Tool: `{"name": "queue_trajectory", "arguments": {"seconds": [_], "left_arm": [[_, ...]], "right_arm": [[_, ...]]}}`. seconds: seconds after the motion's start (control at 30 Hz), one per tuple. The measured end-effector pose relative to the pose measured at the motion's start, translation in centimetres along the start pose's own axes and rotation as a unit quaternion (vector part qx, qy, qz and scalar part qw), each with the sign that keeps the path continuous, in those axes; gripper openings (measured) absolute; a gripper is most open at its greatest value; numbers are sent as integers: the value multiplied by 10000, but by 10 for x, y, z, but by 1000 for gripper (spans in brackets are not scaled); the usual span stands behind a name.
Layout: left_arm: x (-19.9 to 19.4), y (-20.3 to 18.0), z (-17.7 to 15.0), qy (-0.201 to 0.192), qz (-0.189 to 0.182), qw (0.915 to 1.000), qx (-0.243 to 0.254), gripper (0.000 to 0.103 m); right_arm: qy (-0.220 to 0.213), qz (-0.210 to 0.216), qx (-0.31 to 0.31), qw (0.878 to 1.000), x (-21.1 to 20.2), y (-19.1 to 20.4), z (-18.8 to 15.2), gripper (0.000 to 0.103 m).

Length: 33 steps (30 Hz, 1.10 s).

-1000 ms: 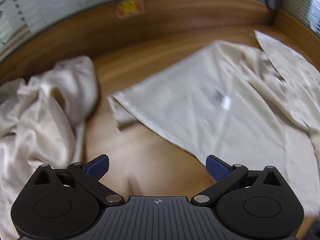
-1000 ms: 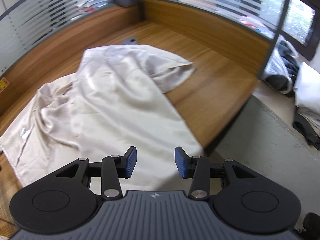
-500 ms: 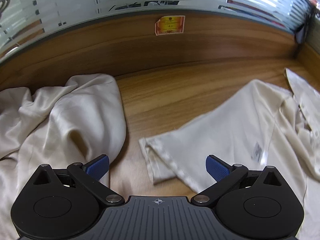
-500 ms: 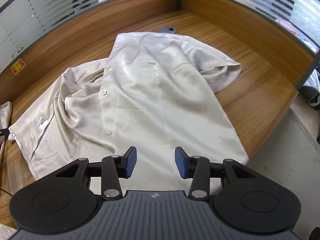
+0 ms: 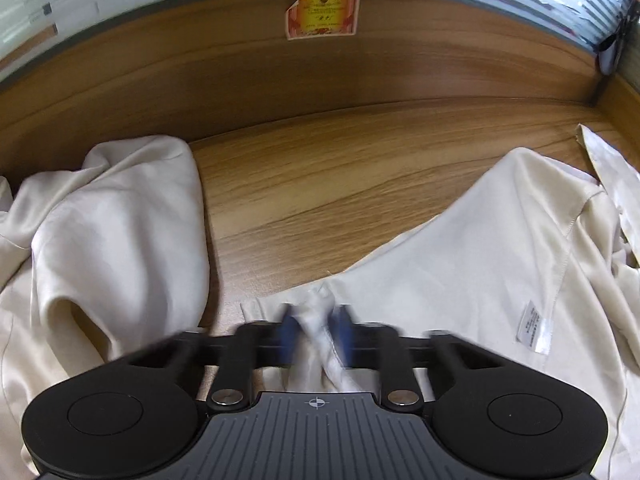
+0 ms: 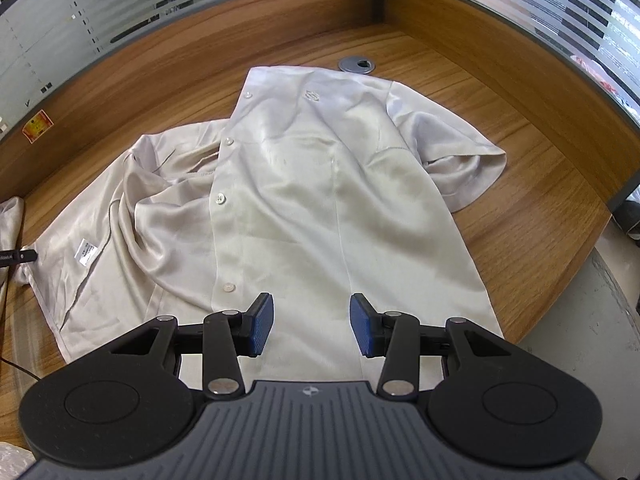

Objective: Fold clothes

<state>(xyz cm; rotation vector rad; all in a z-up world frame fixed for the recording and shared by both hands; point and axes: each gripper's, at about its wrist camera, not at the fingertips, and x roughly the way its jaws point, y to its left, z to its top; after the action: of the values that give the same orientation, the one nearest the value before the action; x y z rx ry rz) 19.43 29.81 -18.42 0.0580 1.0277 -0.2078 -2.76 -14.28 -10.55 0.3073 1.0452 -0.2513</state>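
Cream satin shirt [image 6: 320, 200] lies spread and rumpled, buttons up, centre of tabletop [image 6: 520, 128]. Left tool [image 5: 316, 334] pinches its bunched hem corner, lower centre. Right tool [image 6: 311, 324] half open, empty, above the hem.

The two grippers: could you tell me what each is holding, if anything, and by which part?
The left gripper pinches the cream shirt by a bunched hem corner; the right gripper holds nothing.
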Motion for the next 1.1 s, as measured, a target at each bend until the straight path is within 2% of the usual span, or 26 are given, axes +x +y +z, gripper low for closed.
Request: {"name": "queue_trajectory", "arguments": {"seconds": [0.17, 0.3, 0.4, 0.57, 0.67, 0.77, 0.87, 0.93, 1.03, 1.1], "left_arm": [[-36, -21, -5, -437, -178, 9989, -51, 7], [-81, -50, -11, -858, -619, 9944, 26, 6], [-106, -83, -19, -913, -969, 9909, 191, 6], [-133, -140, -45, -687, -1345, 9875, 443, 6], [-135, -171, -66, -408, -1425, 9876, 526, 6], [-128, -191, -85, 29, -1595, 9863, 423, 7], [-122, -207, -101, 281, -1571, 9869, 243, 8], [-124, -210, -109, 277, -1410, 9896, 72, 10], [-132, -205, -114, 160, -1204, 9923, -251, 27], [-137, -198, -113, 6, -1022, 9936, -477, 48]], "right_arm": [[-71, 204, -120, 9997, 4, -5, 11, 48], [-103, 529, -373, 9978, 10, -11, 29, 48], [-55, 778, -673, 9947, 19, -13, 50, 48], [-76, 1130, -1228, 9860, 38, -17, 91, 48], [-119, 1315, -1483, 9801, 50, -17, 116, 48], [-117, 1411, -1751, 9743, 68, -11, 139, 48], [-71, 1498, -2020, 9678, 88, 1, 161, 48], [-30, 1570, -2226, 9622, 100, 12, 173, 48], [33, 1691, -2537, 9524, 116, 33, 190, 48], [78, 1800, -2690, 9461, 125, 49, 199, 48]]}}
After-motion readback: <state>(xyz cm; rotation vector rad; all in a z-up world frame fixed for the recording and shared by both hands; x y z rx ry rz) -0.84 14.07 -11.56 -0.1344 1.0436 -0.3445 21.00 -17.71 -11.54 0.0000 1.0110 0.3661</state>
